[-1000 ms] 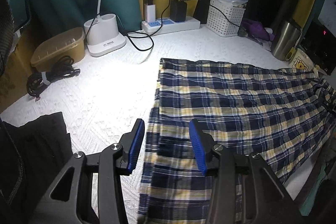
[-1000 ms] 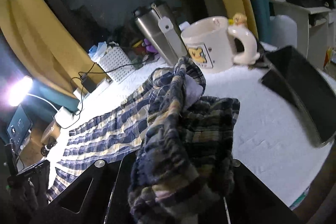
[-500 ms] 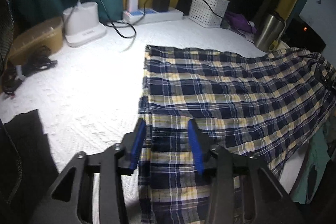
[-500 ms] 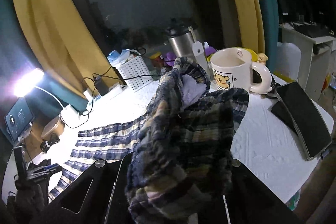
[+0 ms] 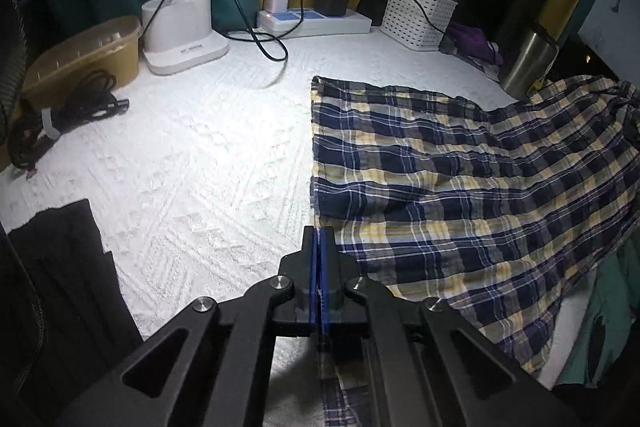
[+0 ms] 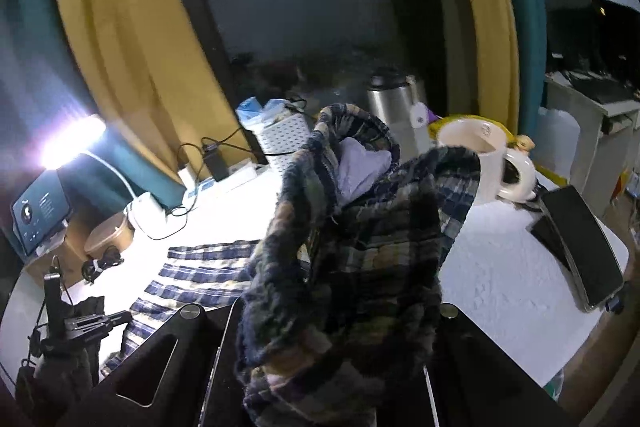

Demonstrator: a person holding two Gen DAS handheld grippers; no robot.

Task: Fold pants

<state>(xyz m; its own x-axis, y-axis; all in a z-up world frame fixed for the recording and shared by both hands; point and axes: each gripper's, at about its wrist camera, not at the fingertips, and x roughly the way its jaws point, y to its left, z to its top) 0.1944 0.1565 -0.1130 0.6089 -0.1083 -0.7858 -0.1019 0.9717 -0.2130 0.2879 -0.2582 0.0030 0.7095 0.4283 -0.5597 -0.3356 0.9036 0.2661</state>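
With my left claw (image 5: 319,247) pinching the pants (image 5: 460,187) hem right at its tips and my right claw (image 6: 320,327) clamped on the bunched waist lifted before it, no fold is laid yet, so everything remains.

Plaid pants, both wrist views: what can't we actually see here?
- Right claw: its tips are buried under the bunched plaid pants in the right wrist view.
- Left claw: shut at the pants' edge; the camera's own frame hides how much cloth is pinched.
- The pants' near end runs off the bottom of the left wrist view.
- Mug: partly covered by lifted cloth.
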